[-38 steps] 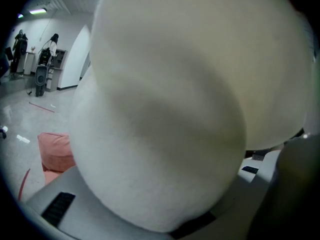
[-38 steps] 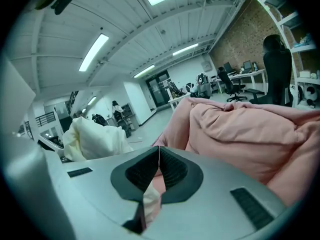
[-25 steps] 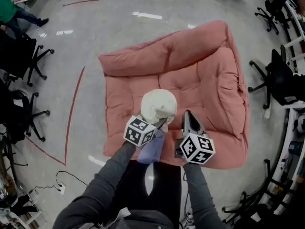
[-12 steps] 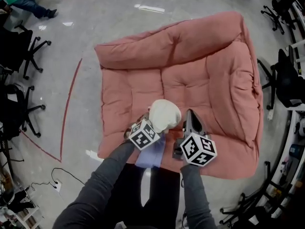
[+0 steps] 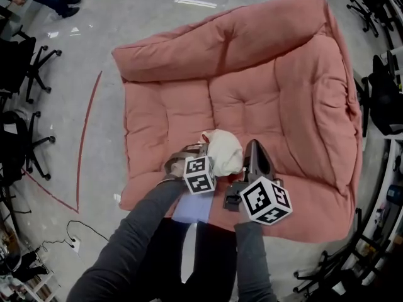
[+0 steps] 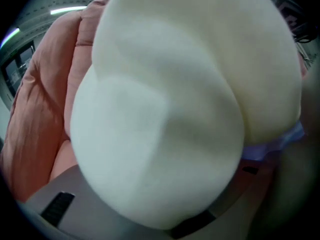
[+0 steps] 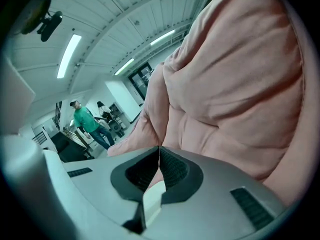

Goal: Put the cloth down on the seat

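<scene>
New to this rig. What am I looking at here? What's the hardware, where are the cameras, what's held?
No robot: a person holds handheld tongs in each hand, each carrying a cube with square markers. The head view looks steeply down from the person's head; the other two cameras ride on the tongs and look along their jaws. On the floor lies a big pink padded seat. The left tongs grip a bundled cream cloth over the seat's near part. The right tongs are closed and empty, beside it.
</scene>
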A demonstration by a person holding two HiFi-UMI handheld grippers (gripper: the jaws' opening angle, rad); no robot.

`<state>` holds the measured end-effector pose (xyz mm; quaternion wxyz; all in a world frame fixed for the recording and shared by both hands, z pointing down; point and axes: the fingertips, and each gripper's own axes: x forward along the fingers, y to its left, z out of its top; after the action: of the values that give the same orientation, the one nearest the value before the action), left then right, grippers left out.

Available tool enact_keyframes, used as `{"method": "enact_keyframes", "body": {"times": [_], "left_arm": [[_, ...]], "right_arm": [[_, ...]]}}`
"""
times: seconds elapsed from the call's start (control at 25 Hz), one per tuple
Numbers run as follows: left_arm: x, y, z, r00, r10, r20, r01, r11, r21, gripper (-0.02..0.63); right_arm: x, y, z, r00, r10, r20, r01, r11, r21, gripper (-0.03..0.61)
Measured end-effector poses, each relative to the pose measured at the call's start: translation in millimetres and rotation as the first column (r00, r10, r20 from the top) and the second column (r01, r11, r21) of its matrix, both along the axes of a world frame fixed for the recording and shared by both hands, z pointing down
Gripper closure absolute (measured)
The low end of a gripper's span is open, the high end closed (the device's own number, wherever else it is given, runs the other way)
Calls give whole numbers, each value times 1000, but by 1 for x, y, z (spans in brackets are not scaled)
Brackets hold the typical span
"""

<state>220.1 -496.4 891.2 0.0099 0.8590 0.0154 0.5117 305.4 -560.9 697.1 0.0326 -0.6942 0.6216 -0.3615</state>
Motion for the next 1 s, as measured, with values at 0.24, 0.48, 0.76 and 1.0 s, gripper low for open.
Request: {"method": "enact_keyframes", "body": {"times": [0.24,0.48,0.76,1.0], "left_arm": [[13,4,23,996,58,70,-57,998,-17,393],[14,1,23,998,25,54,-24,1000,-19,356],[3,-21,14,995,-90,43,89,996,14,215],[-21,-23,-33,975,-222,-19,217,965,-147,167]], "right_arm": [[6,4,-6,999,21,40,-23,998,56,569],[7,5,-12,999,17,51,-22,996,85,569],[6,5,-12,993,2,122,-12,997,81,569],[-3,9,-24,997,-34,76,31,999,40,569]]}}
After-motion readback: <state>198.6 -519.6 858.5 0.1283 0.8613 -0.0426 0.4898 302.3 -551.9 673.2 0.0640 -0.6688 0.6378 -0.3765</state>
